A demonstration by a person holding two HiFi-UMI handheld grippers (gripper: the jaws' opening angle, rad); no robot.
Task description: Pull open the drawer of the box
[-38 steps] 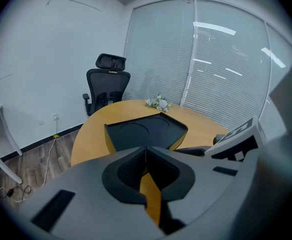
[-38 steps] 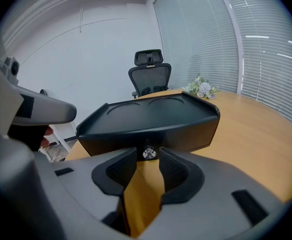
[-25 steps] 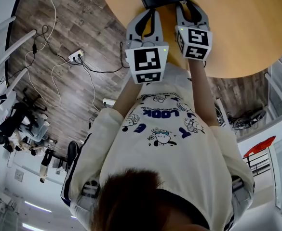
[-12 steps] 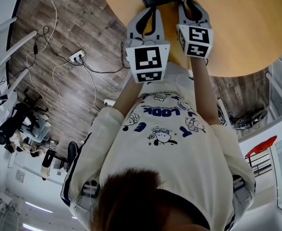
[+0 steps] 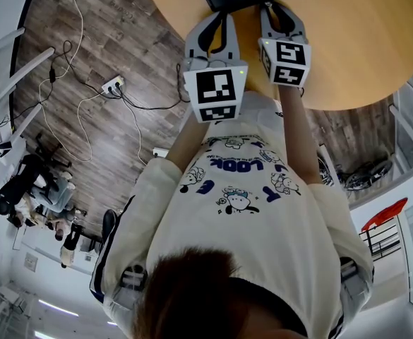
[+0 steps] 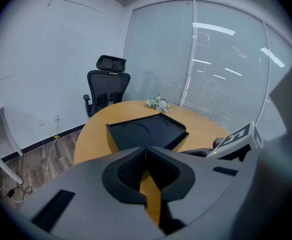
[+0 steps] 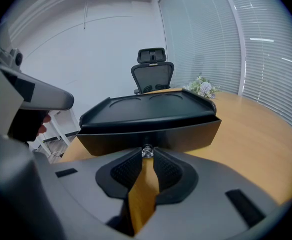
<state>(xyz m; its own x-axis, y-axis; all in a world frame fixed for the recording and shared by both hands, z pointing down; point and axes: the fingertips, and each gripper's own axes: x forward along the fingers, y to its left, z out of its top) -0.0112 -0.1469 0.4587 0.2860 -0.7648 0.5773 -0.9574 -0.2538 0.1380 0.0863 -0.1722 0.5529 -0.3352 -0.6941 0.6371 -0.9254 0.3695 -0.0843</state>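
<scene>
Right gripper view shows the drawer's (image 7: 150, 134) small clear knob (image 7: 146, 151) grasped between the right gripper's (image 7: 146, 154) jaw tips. The black box (image 7: 148, 115) sits near the desk's (image 7: 255, 134) near edge. The left gripper (image 6: 146, 150) hangs alongside, jaws clenched together.

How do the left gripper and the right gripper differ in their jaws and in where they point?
The right gripper is closed on the knob of the drawer; the left gripper is closed on nothing. The right gripper faces the drawer squarely; the left gripper faces the box obliquely. Both are above the table.
</scene>
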